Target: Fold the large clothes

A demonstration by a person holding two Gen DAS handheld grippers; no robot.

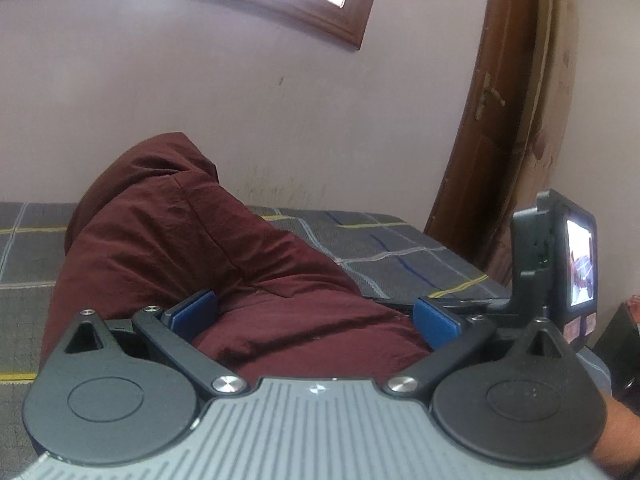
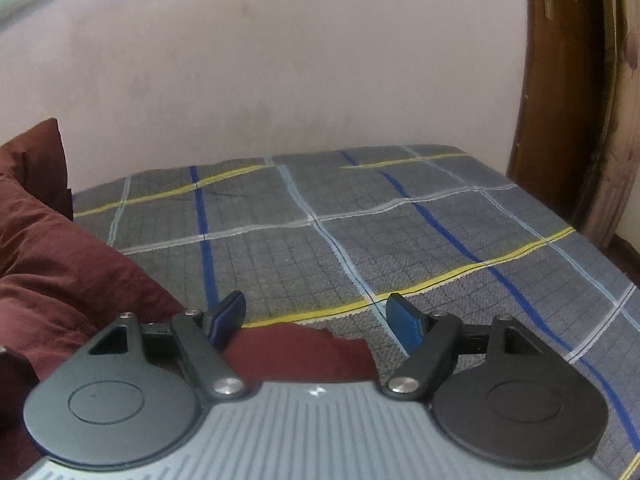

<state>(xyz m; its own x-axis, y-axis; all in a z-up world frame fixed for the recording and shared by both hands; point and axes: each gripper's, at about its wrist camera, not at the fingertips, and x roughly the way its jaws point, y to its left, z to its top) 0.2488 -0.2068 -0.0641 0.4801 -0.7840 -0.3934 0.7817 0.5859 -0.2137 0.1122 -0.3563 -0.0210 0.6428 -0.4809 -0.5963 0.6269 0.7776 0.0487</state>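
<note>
Pale pinkish wall (image 2: 304, 80) at the far side, scuffed and marked low down near the bed. Grey checked bedcover (image 2: 400, 240) with blue, yellow and white lines, spread flat over the bed from near to far. Dark wooden window frame (image 1: 280, 4) high on the left, bright daylight behind. Brown wooden door frame (image 1: 492, 128) on the right, patterned curtain (image 1: 556, 100) hanging just beside.

Garment (image 1: 192, 248) heaped on bed (image 2: 360, 240), toward its left edge; wall behind bed; door (image 2: 560, 100) beyond right edge.
</note>
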